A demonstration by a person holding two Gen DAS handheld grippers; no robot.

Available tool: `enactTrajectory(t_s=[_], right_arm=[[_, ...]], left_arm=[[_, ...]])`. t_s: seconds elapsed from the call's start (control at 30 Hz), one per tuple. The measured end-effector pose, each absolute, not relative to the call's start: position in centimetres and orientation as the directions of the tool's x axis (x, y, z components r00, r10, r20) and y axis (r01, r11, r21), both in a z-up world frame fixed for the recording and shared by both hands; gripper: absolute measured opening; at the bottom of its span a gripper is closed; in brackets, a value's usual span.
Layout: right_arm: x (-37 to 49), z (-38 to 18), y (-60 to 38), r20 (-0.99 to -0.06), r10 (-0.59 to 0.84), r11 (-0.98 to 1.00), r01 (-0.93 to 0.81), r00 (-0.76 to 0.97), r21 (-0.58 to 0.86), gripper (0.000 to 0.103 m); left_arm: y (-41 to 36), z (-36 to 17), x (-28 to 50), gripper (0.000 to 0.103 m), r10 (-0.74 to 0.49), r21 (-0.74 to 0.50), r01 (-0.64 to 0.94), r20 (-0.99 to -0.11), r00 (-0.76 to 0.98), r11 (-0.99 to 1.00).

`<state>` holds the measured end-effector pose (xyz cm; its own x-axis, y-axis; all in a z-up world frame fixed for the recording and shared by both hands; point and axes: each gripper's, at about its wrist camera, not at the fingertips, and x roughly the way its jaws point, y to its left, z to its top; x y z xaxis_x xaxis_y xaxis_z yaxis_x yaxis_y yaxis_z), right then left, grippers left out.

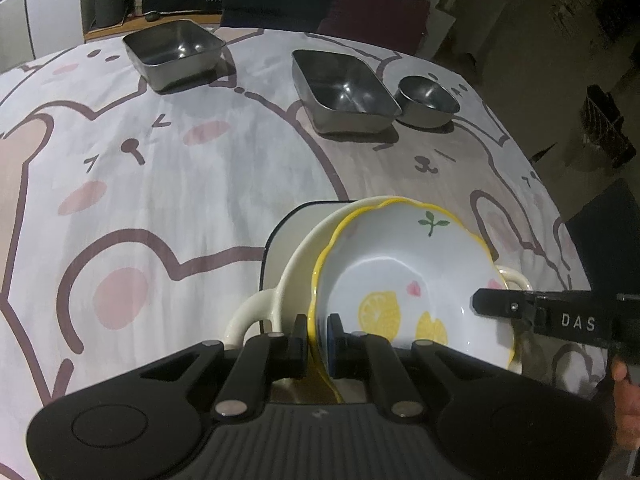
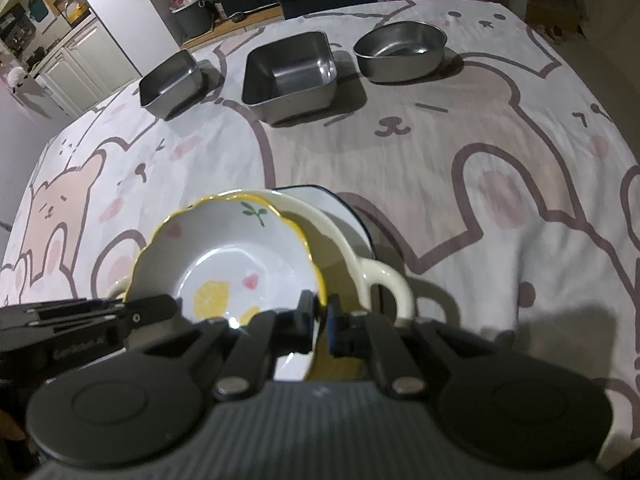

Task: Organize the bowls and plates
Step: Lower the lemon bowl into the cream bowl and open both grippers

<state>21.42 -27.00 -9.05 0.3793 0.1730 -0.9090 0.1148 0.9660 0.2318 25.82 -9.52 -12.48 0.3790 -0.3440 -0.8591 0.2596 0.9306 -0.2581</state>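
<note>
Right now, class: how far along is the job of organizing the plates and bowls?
Done: the cream bowl sits on a white dish. In hand: both grippers, left and right, pinch the lemon plate over it. Left: three steel containers stand apart, unstacked.

Three steel containers sit on the bear-print cloth (image 1: pixel 168 208): a square tin (image 1: pixel 174 54), a rectangular tin (image 1: pixel 344 90) and one round bowl (image 1: pixel 427 100). Three ceramic pieces are stacked: one lemon plate (image 1: pixel 404 276), one cream handled dish (image 1: pixel 276 296), one dark-rimmed white plate (image 1: pixel 288 232)
</note>
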Motion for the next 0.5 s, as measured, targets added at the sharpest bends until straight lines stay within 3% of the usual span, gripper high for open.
enactTrajectory(t_s=[0.5], right_arm=[[21.6,-9.3,-27.0,-0.921,0.147,0.971,0.127,0.360,0.204,0.009]], left_arm=[[-10.7,-12.6,25.5,0.011,-0.316,-0.198,0.322,-0.874,0.370,0.926]])
